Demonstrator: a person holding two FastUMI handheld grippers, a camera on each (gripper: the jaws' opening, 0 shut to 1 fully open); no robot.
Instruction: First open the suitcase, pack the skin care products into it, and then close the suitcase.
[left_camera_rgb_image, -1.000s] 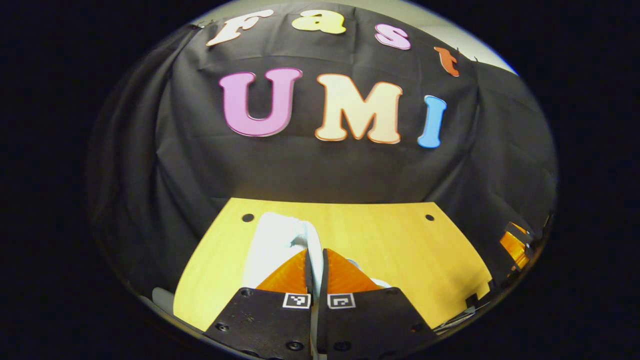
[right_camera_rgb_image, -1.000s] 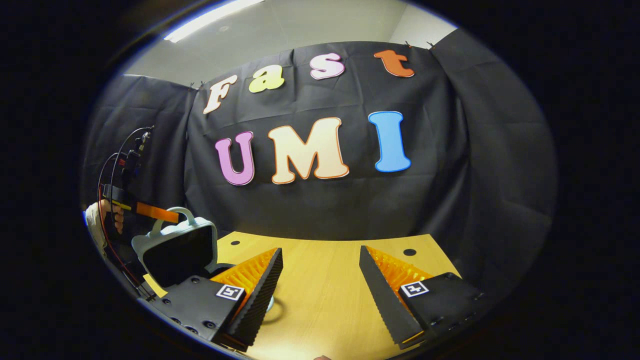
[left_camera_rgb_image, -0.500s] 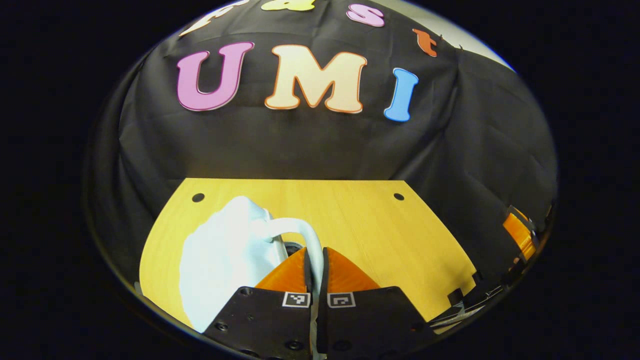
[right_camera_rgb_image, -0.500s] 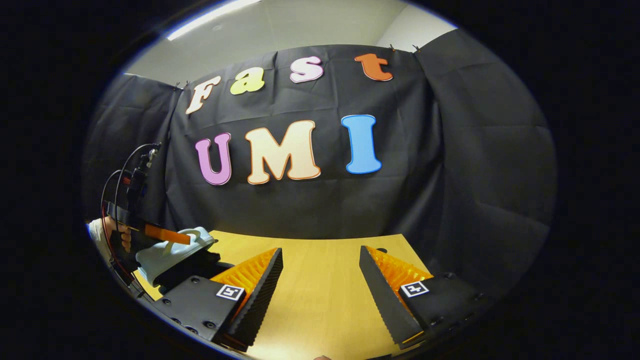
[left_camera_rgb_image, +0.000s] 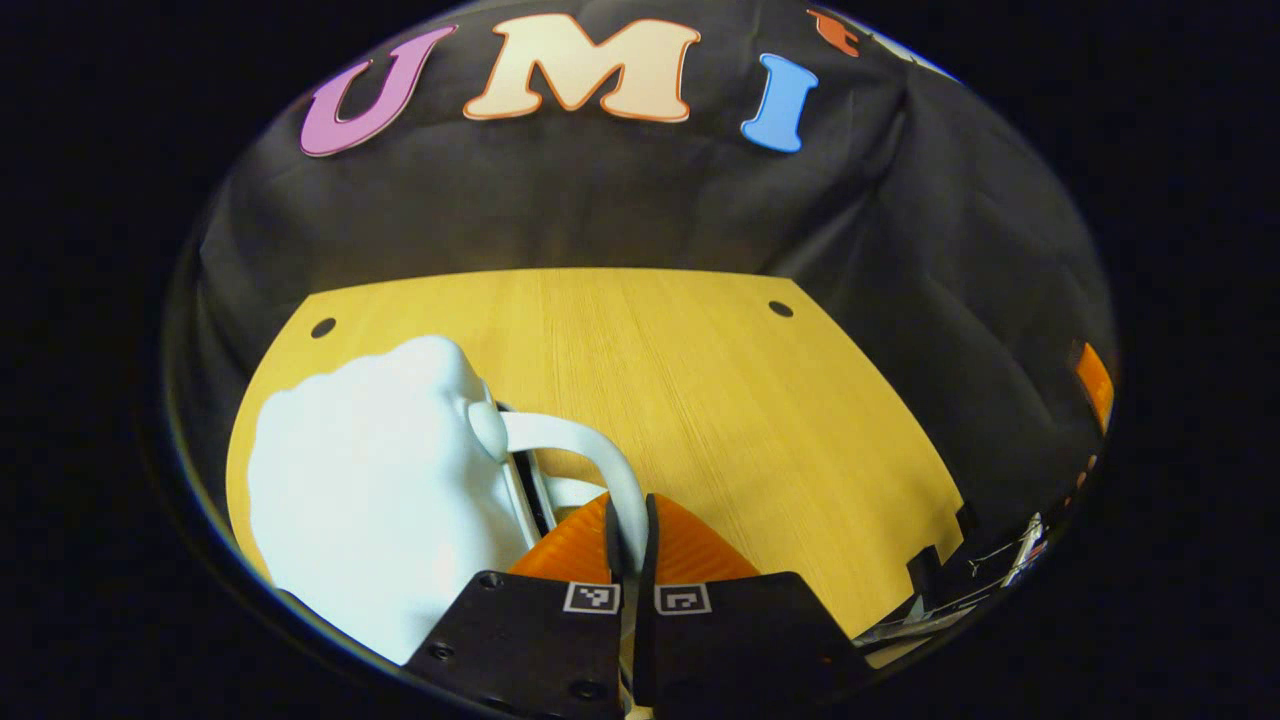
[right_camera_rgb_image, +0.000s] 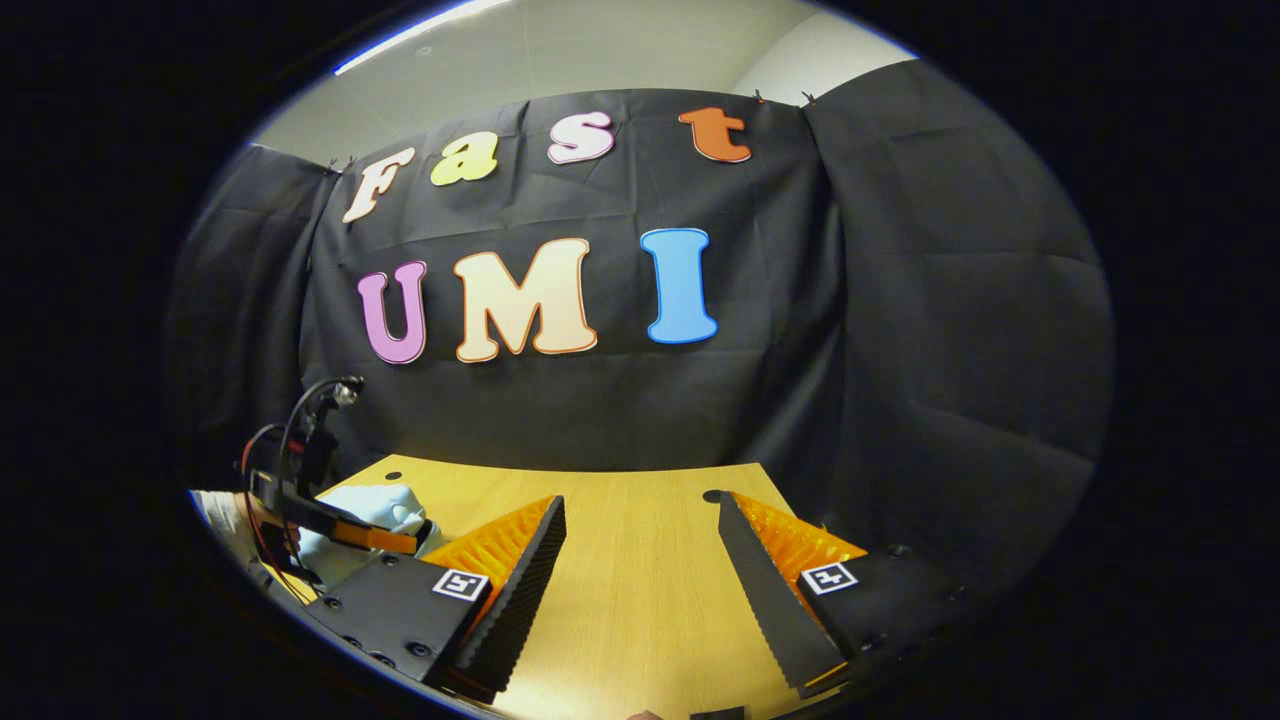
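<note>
L gripper (left_camera_rgb_image: 630, 520) clenched on suitcase's (left_camera_rgb_image: 370, 490) thin curved handle (left_camera_rgb_image: 585, 455); case is smooth pale glossy plastic w/ bumpy outline, lying at 8 o'clock on wood-grain table (left_camera_rgb_image: 720, 400). R gripper (right_camera_rgb_image: 640, 560) released, ridged fingers wide apart over bare tabletop; case at 9 o'clock there.

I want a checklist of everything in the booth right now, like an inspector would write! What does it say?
Surface: wooden table with small round holes near its far corners.
Job's things: pale suitcase lying on the table, lid nearly down, a dark gap left at the seam; its handle is pinched in the left tool. Skin care products: nothing seen.
Clutter: nothing seen.
Grippers: left tool shut on the handle; right tool open, hanging over bare table.
Cables: red and black cables loop off the left tool, seen in the right gripper view.
Surroundings: black cloth wall, pale ceiling.
</note>
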